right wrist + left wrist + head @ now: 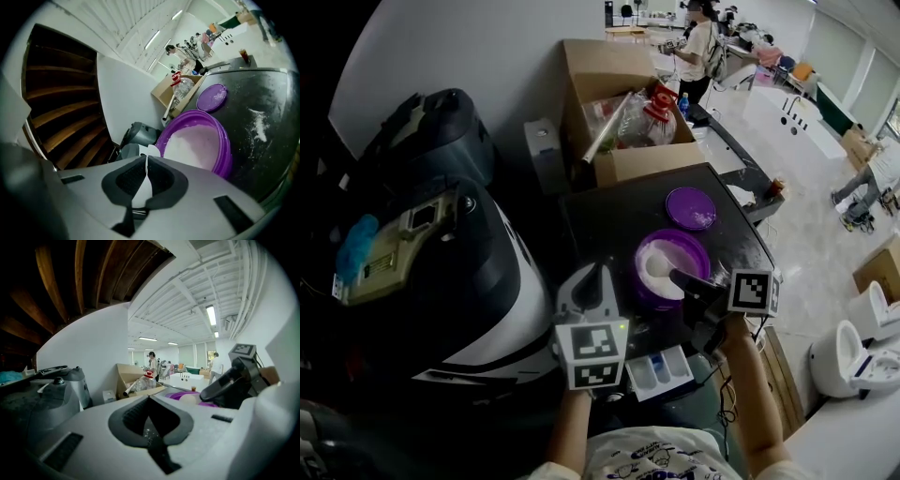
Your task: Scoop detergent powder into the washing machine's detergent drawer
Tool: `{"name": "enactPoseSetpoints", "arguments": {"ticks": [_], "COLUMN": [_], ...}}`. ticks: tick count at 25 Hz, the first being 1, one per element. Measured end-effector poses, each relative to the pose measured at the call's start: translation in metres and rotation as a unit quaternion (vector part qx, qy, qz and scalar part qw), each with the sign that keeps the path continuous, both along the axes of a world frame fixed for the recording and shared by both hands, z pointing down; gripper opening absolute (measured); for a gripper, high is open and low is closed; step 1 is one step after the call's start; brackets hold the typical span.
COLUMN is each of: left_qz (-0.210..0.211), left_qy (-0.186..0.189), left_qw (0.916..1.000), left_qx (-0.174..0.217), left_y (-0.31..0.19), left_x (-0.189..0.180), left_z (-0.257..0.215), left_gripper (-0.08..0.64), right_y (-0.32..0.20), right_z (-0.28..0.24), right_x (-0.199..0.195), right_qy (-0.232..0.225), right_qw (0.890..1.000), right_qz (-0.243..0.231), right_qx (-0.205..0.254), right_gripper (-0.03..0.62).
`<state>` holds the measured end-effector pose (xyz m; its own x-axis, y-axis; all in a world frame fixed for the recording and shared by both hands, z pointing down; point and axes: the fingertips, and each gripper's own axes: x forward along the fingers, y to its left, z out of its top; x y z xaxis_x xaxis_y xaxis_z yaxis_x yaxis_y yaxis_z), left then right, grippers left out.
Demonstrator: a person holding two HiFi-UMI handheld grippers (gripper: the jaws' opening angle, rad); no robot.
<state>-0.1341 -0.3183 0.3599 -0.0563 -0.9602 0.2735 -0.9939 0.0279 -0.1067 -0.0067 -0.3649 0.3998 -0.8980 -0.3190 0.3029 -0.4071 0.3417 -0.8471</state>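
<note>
The right hand-held gripper [146, 164] is clenched on the handle of a white scoop [153, 149], whose bowl dips at the near edge of the powder [197, 143] in the purple tub [225, 145], seemingly to load it. The left hand-held gripper [591, 277] hovers beside the tub, clamped on nothing, probably just kept clear. The drawer [675, 364] stands open below the machine top [609, 225], near the person. The lid [691, 207] lies behind the tub, a cardboard box [619, 112] farther back. Nothing blocks the short path to the drawer.
</note>
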Motion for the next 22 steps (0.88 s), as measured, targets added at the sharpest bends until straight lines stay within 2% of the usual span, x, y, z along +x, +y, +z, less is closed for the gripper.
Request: {"name": "enactPoseSetpoints", "arguments": {"ticks": [6,12,17,22], "left_qz": [0.004,0.014,0.032,0.049], "left_qy": [0.002,0.005,0.006,0.009], "left_qw": [1.0000,0.9999,0.9995,0.9987], "left_qx": [-0.001,0.000,0.005,0.002], "left_y": [0.005,0.011,0.016,0.021], "left_x": [0.000,0.003,0.008,0.014], "left_z": [0.000,0.001,0.003,0.009], "left_gripper": [0.002,0.002,0.003,0.003], "right_y": [0.002,0.011,0.019,0.028], "right_z": [-0.009,-0.018,-0.016,-0.018], "right_x": [0.004,0.010,0.021,0.029], "right_qy": [-0.079,-0.167,-0.189,-0.188], "right_qw": [0.995,0.980,0.973,0.972], "right_qz": [0.051,0.097,0.122,0.139], "right_qx": [-0.017,-0.038,-0.045,-0.033], "right_gripper": [0.020,0.020,0.020,0.020]}}
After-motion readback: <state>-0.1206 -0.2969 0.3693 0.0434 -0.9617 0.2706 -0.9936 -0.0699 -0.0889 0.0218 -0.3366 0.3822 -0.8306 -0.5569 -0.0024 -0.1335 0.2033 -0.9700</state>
